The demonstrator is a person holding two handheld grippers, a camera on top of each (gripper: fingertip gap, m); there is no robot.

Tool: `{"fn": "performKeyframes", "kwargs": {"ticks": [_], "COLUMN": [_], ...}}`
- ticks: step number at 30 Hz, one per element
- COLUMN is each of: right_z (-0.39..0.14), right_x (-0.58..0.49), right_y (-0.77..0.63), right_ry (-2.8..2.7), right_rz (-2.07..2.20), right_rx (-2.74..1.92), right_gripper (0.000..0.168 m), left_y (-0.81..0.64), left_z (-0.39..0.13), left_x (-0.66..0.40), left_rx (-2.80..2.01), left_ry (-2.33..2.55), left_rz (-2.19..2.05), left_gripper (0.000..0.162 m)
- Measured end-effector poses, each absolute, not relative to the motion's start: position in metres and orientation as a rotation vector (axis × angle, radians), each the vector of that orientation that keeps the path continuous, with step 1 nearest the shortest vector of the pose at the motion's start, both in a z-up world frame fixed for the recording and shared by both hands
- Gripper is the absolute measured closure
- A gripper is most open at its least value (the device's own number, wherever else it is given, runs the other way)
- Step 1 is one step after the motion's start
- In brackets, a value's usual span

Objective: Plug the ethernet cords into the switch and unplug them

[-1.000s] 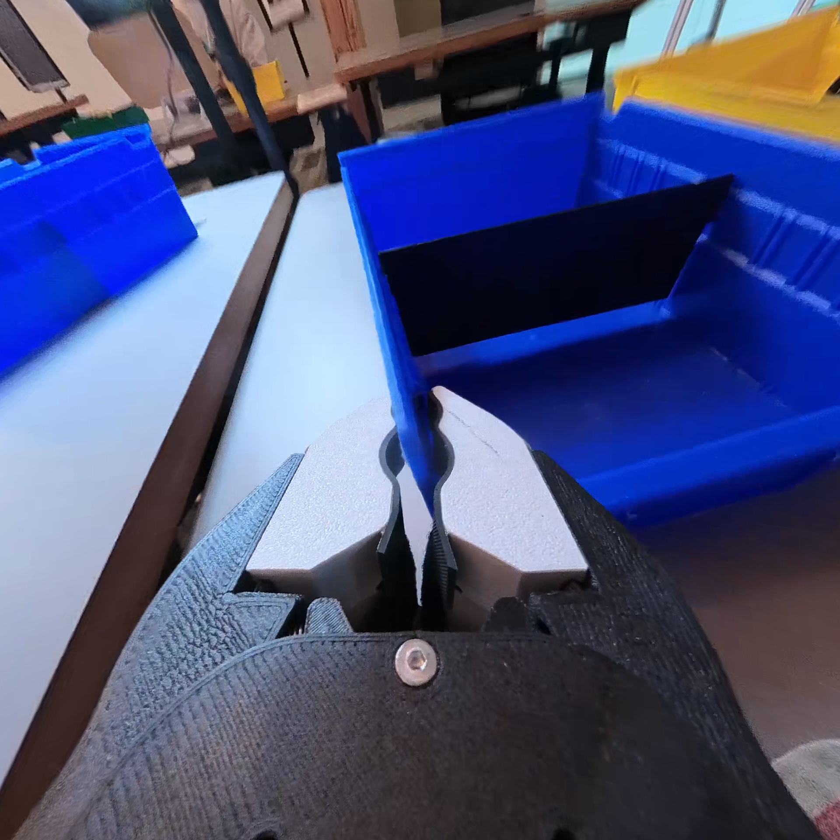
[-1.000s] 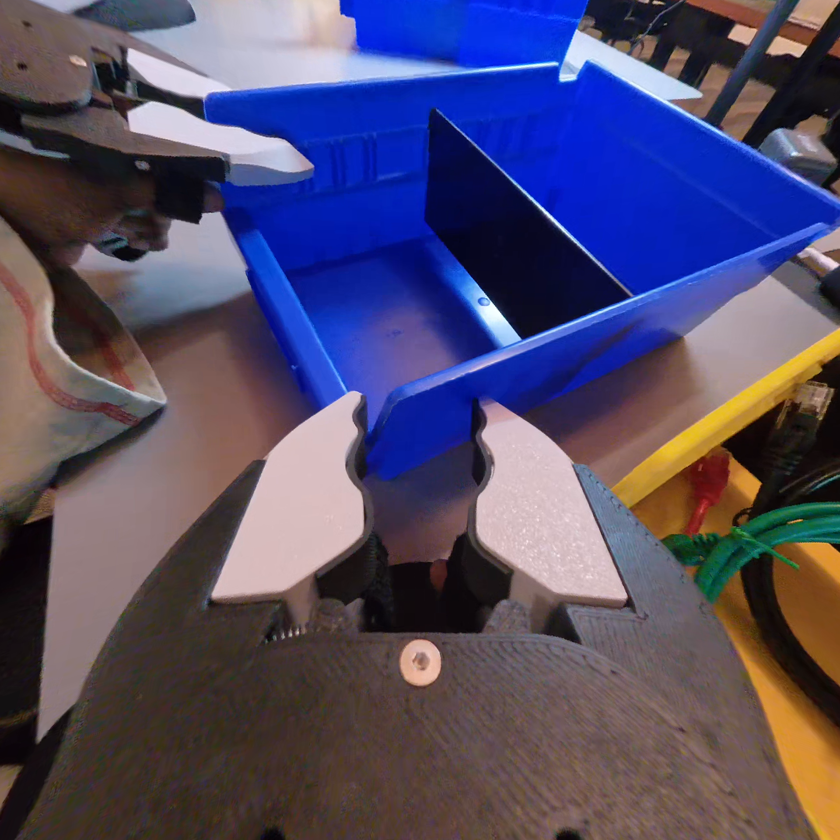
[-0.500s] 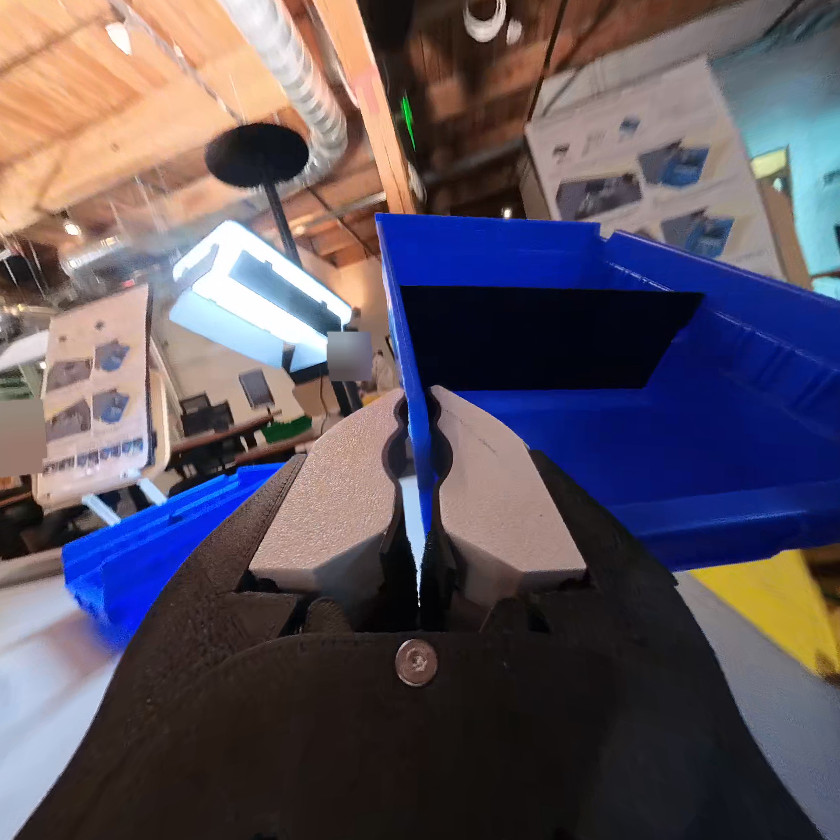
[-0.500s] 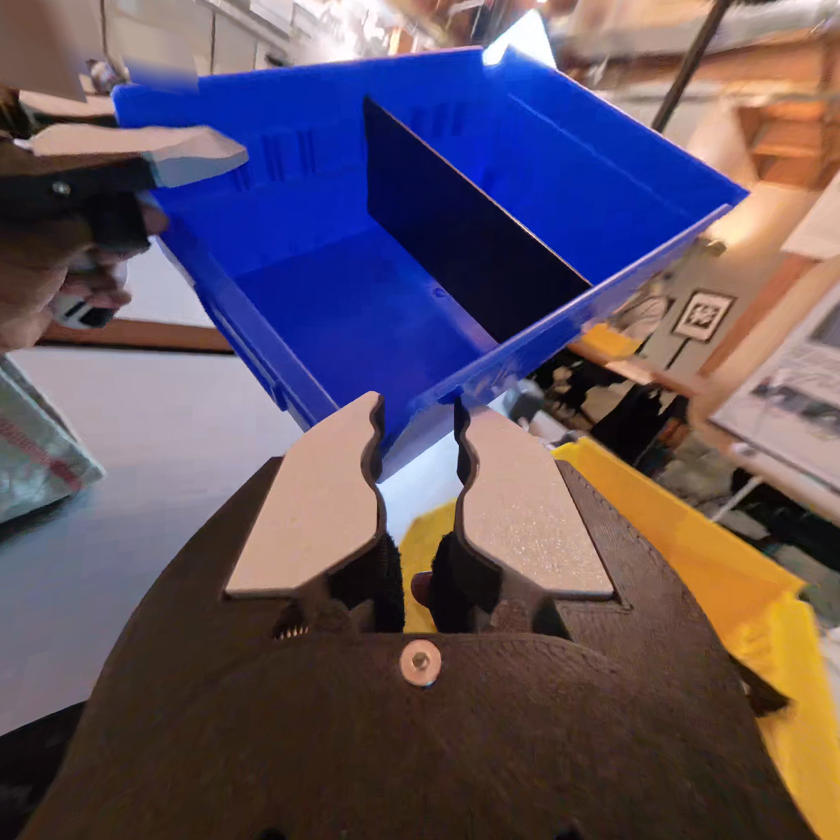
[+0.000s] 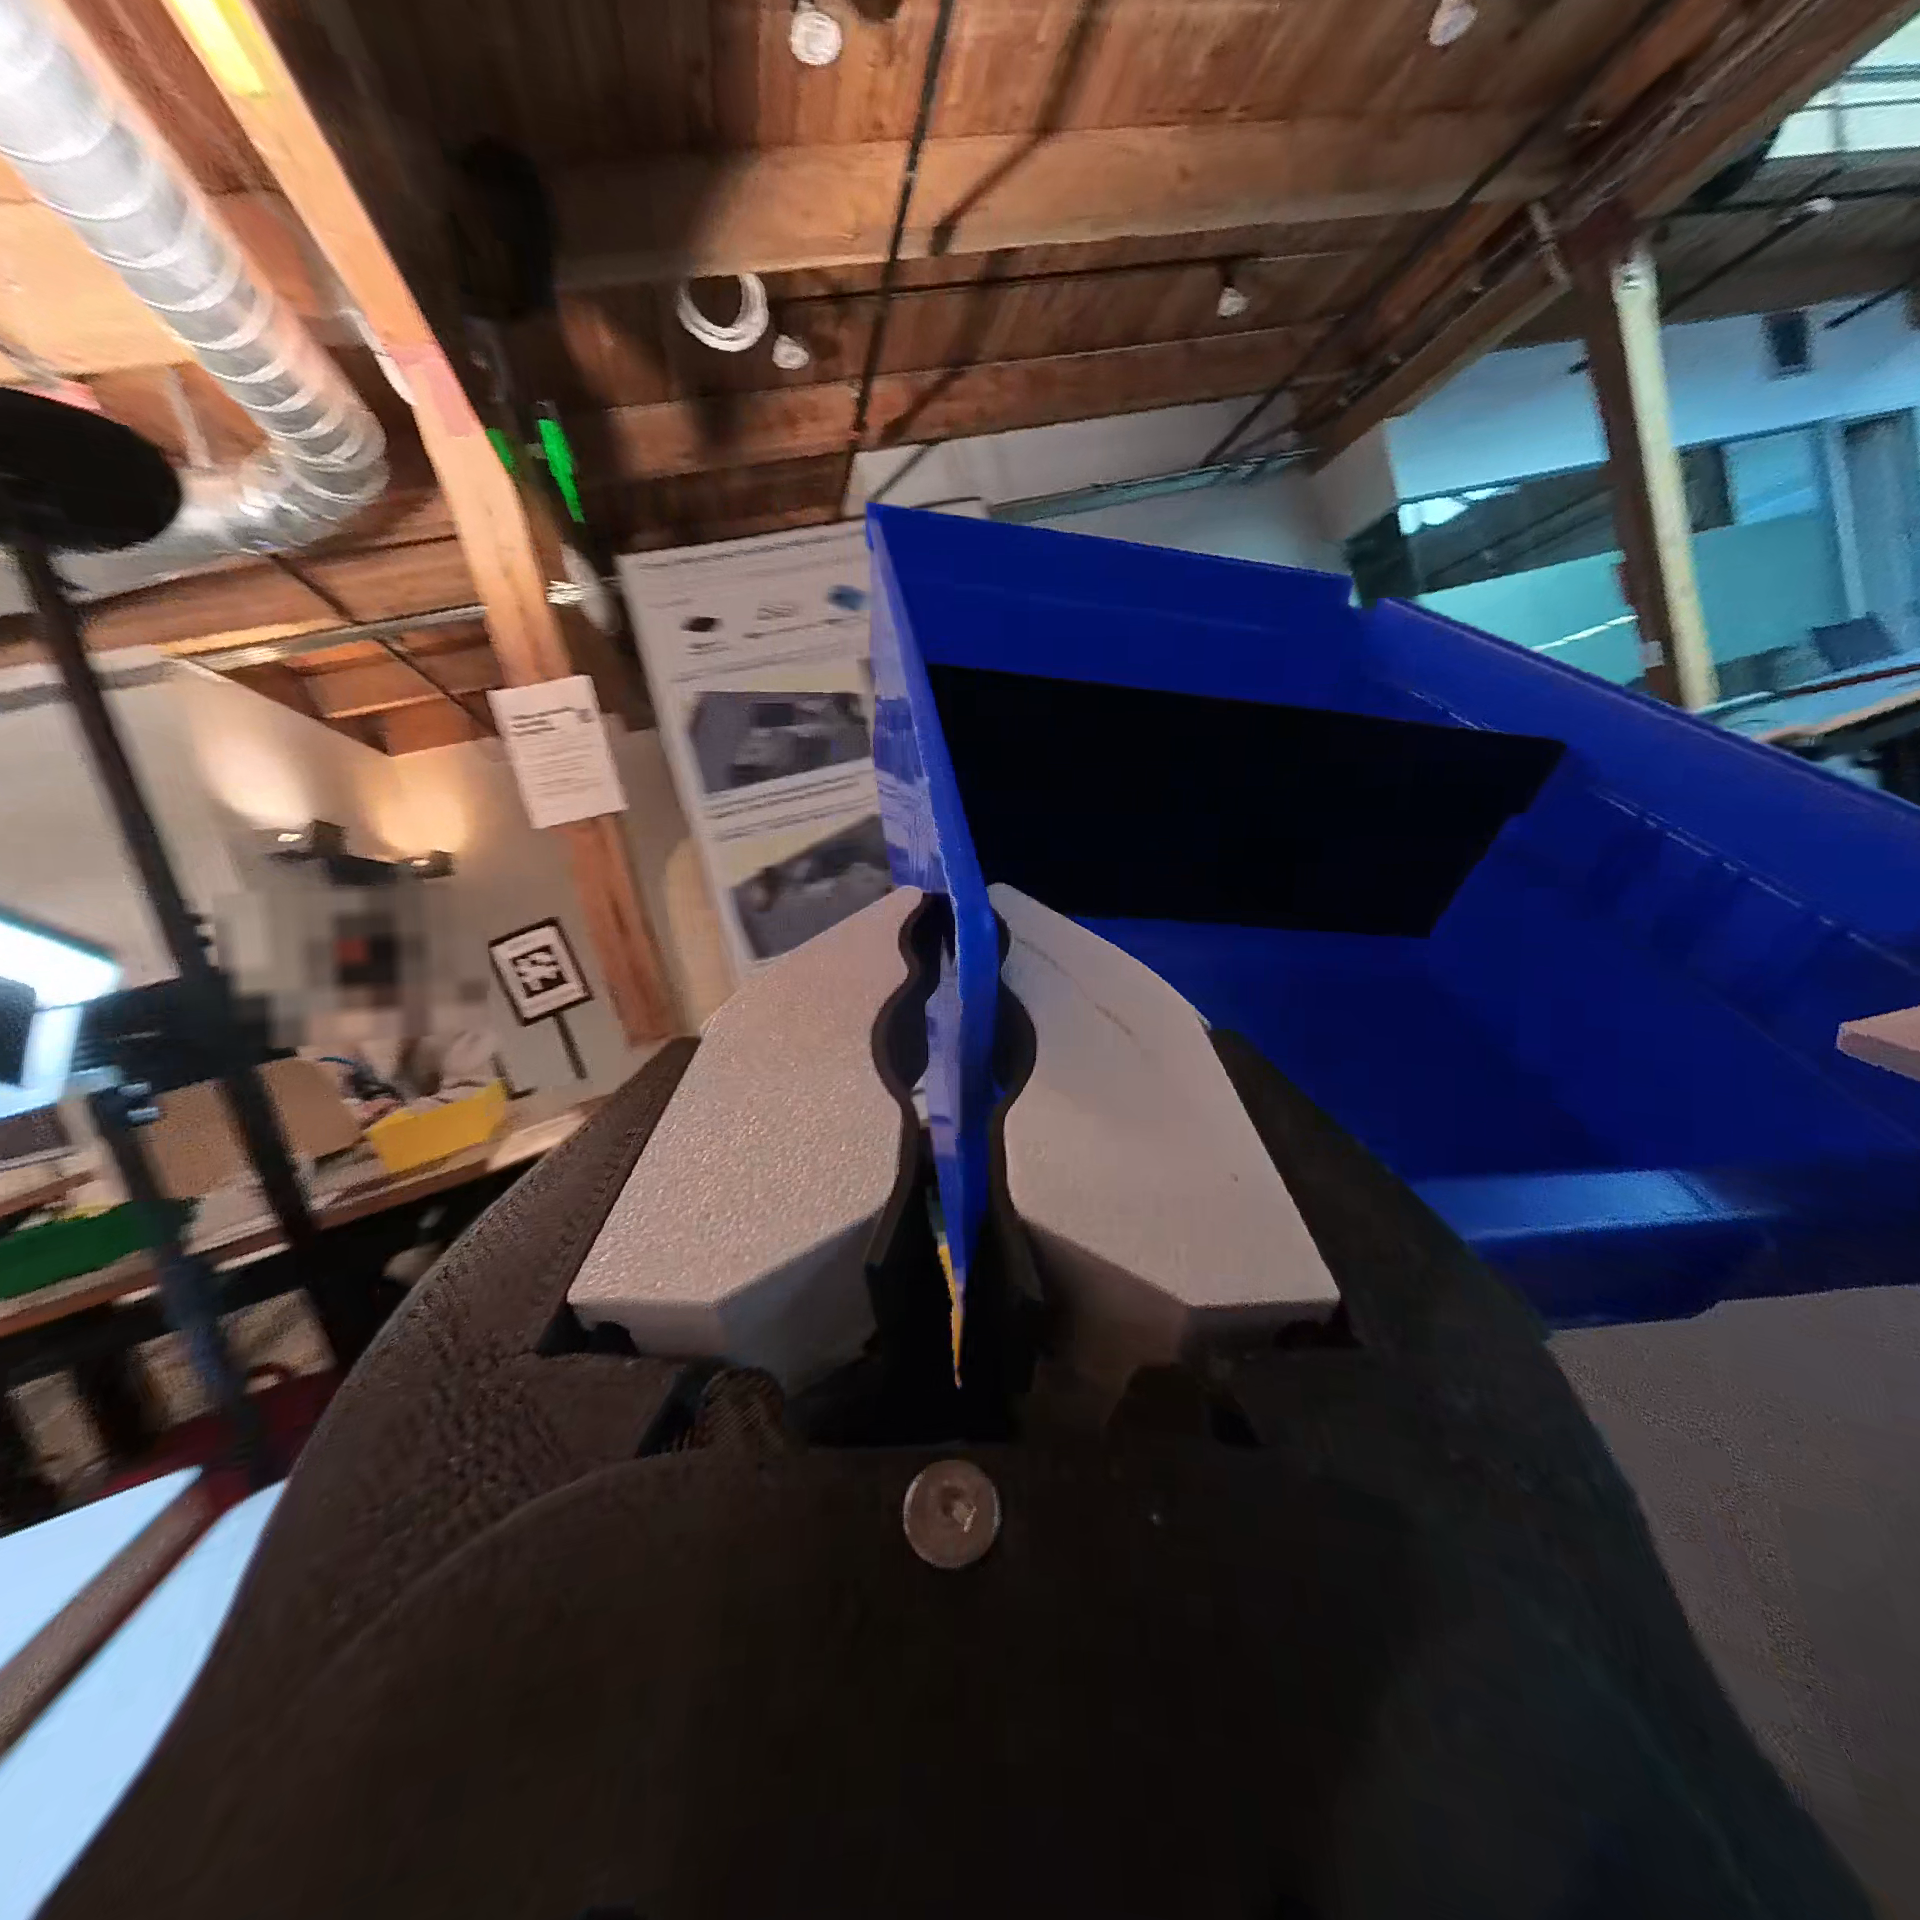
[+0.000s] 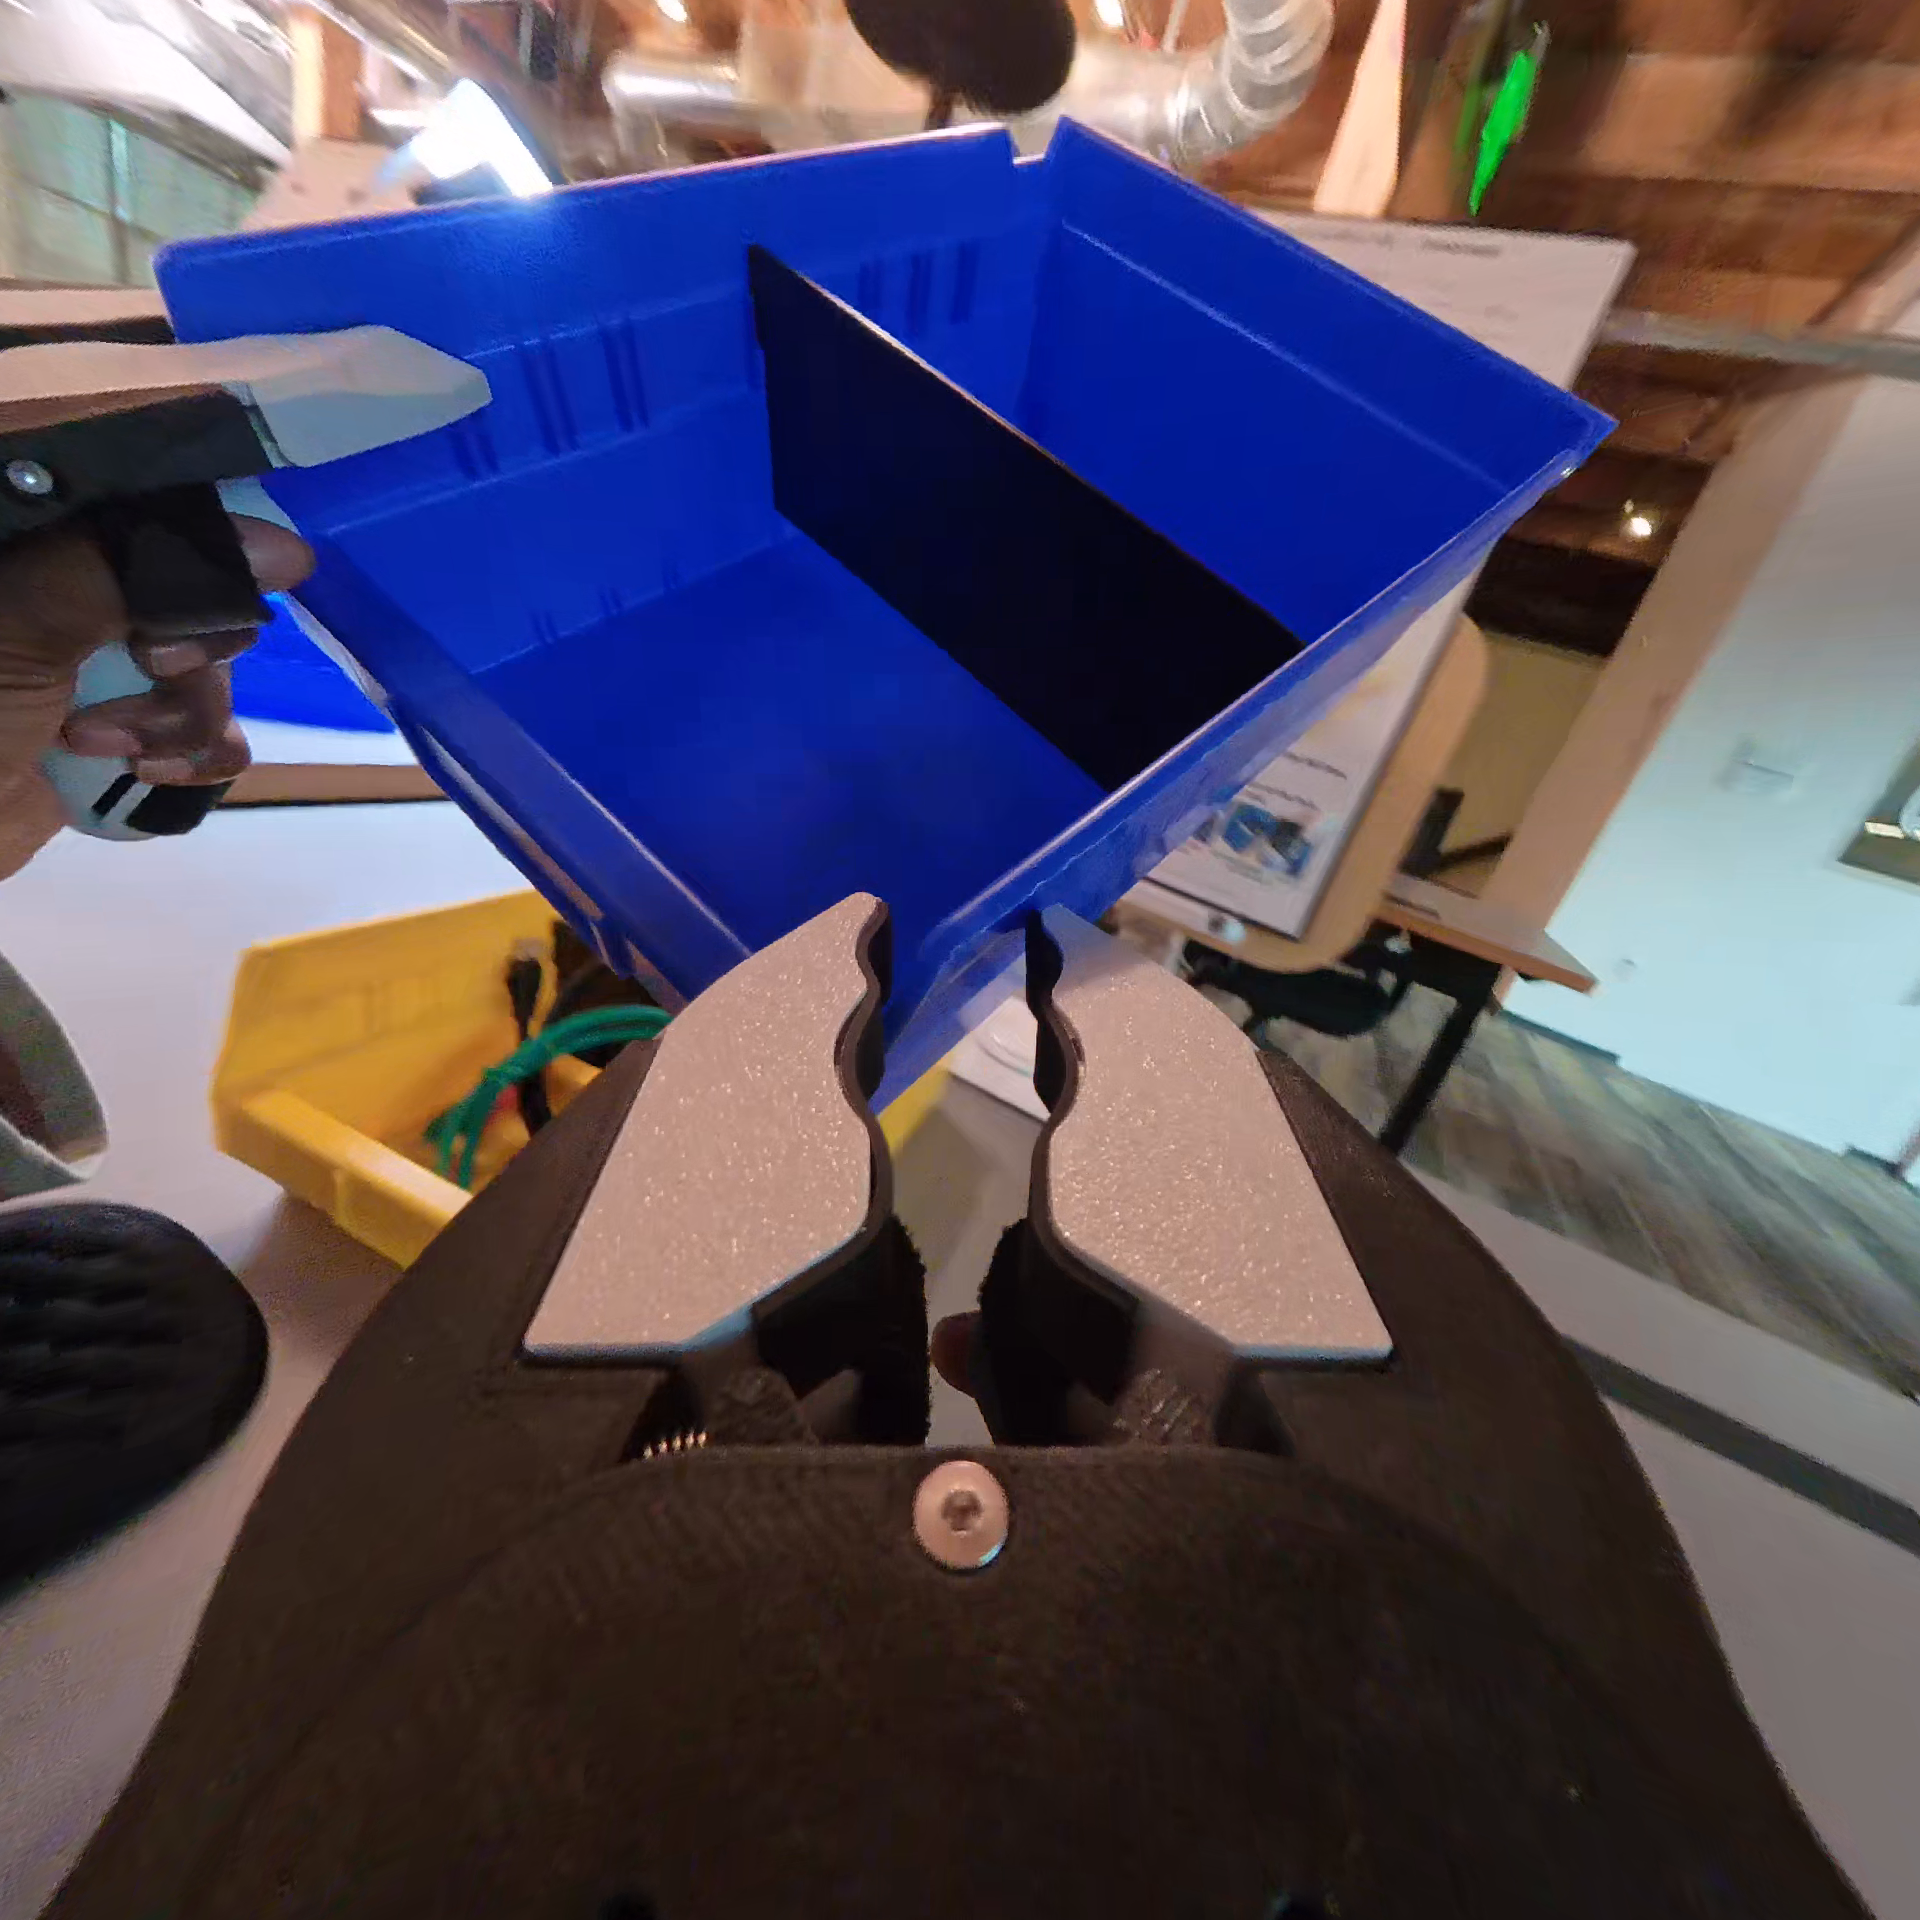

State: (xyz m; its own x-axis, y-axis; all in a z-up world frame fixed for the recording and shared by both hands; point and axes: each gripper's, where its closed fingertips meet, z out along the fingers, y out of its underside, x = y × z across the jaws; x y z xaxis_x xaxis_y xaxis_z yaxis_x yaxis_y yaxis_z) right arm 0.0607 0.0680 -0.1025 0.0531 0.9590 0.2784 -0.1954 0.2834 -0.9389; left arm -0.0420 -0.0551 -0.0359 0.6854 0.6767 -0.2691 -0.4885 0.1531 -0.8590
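Observation:
An empty blue bin (image 6: 748,717) with a black divider (image 6: 997,561) hangs in the air, tilted, held by both grippers. My left gripper (image 5: 961,935) is shut on the bin's side wall (image 5: 925,831); it also shows in the right wrist view (image 6: 343,390) at the bin's far left wall. My right gripper (image 6: 956,935) is shut on the bin's near rim (image 6: 997,914). Below the bin stands a yellow bin (image 6: 332,1049) holding green, black and red ethernet cords (image 6: 520,1070). No switch is in view.
A grey table (image 6: 125,935) lies under the bins. Another blue bin (image 6: 301,686) sits behind the left hand. A poster board (image 6: 1455,312) and a wooden desk (image 6: 1486,935) stand to the right. Wooden ceiling beams and ducts fill the left wrist view. The tips of one gripper are about 20 cm away from the tips of the other.
Both grippers have lifted the blue bin off the table and tipped it up. The views now swing toward the ceiling, and the yellow bin shows beneath the blue one.

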Motion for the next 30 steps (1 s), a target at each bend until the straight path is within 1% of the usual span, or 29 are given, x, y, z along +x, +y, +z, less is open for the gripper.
{"fn": "performKeyframes", "kwargs": {"ticks": [6,13,18,22,26,27,30], "right_z": [-0.127,-0.183,-0.215,-0.242,-0.253,-0.255,-0.256], "right_x": [0.105,0.143,0.163,0.177,0.188,0.190,0.196], "right_y": [0.158,0.232,0.274,0.301,0.314,0.317,0.324], "right_ry": [-1.102,-1.064,-1.011,-1.019,-1.014,-1.014,-0.996], "right_rz": [1.045,0.948,0.895,0.730,0.632,0.609,0.590], "right_rx": [-1.047,-1.289,-1.435,-1.557,-1.588,-1.588,-1.585], "right_gripper": [0.144,0.147,0.152,0.158,0.160,0.155,0.158], "left_y": [0.051,0.132,0.168,0.188,0.198,0.199,0.201], "left_z": [-0.068,-0.119,-0.161,-0.196,-0.219,-0.222,-0.230], "left_x": [-0.019,0.011,0.031,0.045,0.054,0.057,0.066], "left_rx": [-1.274,-1.411,-1.509,-1.591,-1.641,-1.653,-1.674], "left_ry": [-0.135,-0.145,-0.155,-0.163,-0.173,-0.160,-0.117], "left_rz": [0.678,0.515,0.424,0.353,0.301,0.301,0.296], "left_gripper": [0.154,0.152,0.147,0.142,0.139,0.137,0.134]}}
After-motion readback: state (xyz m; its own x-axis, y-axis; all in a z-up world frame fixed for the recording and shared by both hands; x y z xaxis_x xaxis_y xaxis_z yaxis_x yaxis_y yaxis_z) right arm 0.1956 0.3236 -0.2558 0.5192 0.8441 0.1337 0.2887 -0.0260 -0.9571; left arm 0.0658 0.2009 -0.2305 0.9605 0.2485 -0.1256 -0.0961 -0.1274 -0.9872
